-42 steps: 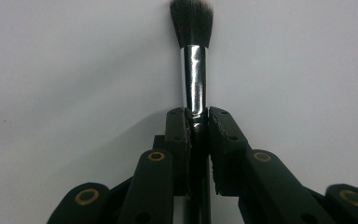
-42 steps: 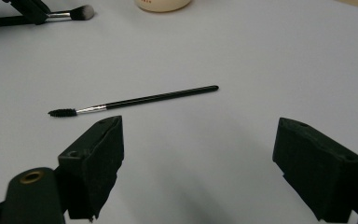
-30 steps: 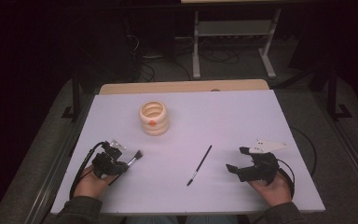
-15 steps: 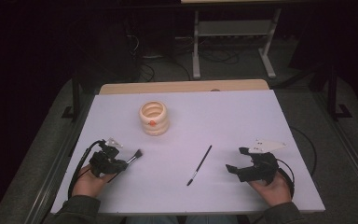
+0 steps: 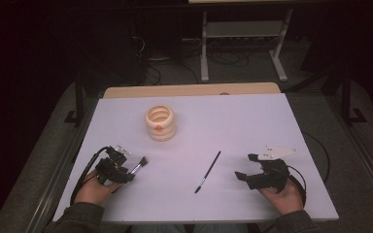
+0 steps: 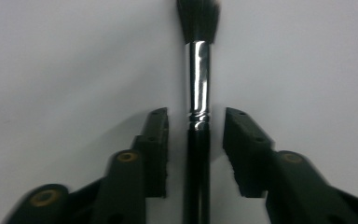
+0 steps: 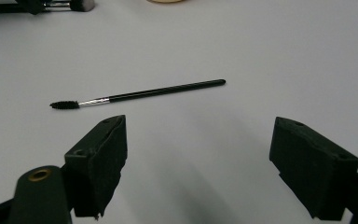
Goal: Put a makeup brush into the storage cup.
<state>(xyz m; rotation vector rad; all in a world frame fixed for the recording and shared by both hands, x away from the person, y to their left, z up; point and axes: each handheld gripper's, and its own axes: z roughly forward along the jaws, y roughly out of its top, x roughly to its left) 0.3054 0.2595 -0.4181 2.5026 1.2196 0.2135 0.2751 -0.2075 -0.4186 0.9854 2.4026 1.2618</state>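
Note:
A make-up brush with a black handle, a silver ferrule and dark bristles lies on the white table at the front left. My left gripper straddles its handle. Its jaws have just been opening, and in the left gripper view a gap shows on each side of the handle, so the pads do not press on it. A thin black spoolie brush lies at the middle front. My right gripper rests to its right, open, with nothing between its jaws; the spoolie lies just ahead of them.
A cream ribbed holder with an orange dot stands behind the left gripper, toward the table's middle. Cables trail from both grippers over the front edge. A metal frame and dark floor lie beyond the table's far edge.
The left gripper's jaws stand a little wider around the make-up brush. Both hands, both brushes and the holder are where they were.

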